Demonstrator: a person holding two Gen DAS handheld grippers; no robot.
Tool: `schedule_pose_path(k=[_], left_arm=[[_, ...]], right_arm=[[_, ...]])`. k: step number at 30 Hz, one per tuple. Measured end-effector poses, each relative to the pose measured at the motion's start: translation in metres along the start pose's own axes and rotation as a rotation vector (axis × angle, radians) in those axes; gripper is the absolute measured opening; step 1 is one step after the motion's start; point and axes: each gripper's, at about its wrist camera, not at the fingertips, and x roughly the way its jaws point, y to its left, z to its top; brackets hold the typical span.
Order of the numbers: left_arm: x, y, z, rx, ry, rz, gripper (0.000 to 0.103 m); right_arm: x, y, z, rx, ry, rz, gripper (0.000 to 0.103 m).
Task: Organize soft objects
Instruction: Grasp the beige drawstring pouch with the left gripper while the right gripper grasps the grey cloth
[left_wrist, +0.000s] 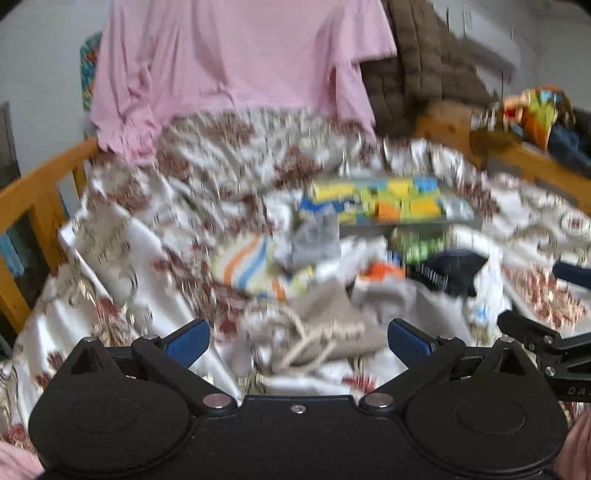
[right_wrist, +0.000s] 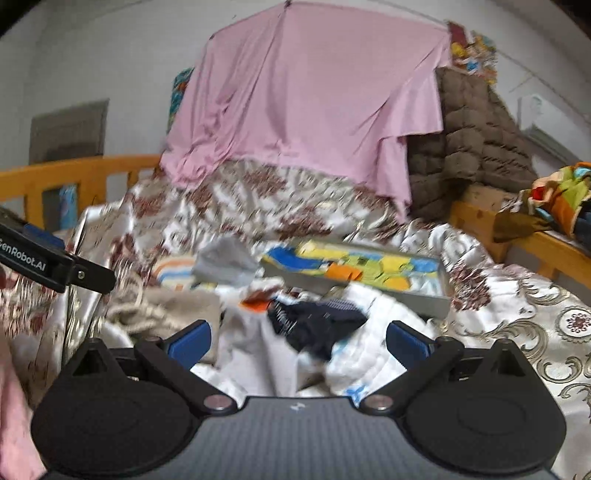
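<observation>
While both views are smeared by motion blur, the layout reads clearly enough: a heap of small soft garments lies mid-bed on a white satin bedspread with red-brown floral print (right_wrist: 517, 295). Left gripper (left_wrist: 298, 341) has its blue-padded tongs spread wide apart, empty, hovering just over a beige knitted piece with a twisted cord (left_wrist: 325, 332) at the near edge of the heap. Right gripper (right_wrist: 298, 341) likewise wide apart and empty, poised above a dark navy folded cloth (right_wrist: 317, 325) lying on white quilted fabric (right_wrist: 369, 354). Farther in the pile: a striped orange-and-blue cloth (left_wrist: 247, 266) and a small grey garment (left_wrist: 314, 240), touching one another. Beyond them, a shallow grey tray holding bright yellow, blue and orange folded pieces (right_wrist: 354, 269) in rows, probably the sorting destination, hence set just behind the loose heap within easy reach. Far end: a pink sheet draped over something tall (right_wrist: 306, 103), a brown quilted blanket (right_wrist: 476, 147) to its right, wooden bed rails (left_wrist: 33, 195) at both sides. Judgement: the open stance suits an approach to pick, each tool on the item nearest its own side
</observation>
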Motion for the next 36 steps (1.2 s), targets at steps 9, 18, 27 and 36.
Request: schedule_pose_path(k=[9, 18, 27, 36], left_arm=[[0.02, -0.001, -0.005, 0.008, 0.092, 0.013, 0.102], [0.049, -0.023, 0.006, 0.266, 0.123, -0.012, 0.102], [0.087, -0.022, 0.012, 0.427, 0.163, -0.057, 0.102], [0.108, -0.033, 0.002, 0.548, 0.16, -0.094, 0.102]], right_arm=[[0.022, 0.001, -0.004, 0.004, 0.121, 0.053, 0.103], [0.049, -0.01, -0.012, 0.11, 0.238, 0.157, 0.103], [0.078, -0.019, -0.015, 0.201, 0.281, 0.159, 0.098], [0.114, -0.019, -0.018, 0.257, 0.342, 0.187, 0.087]])
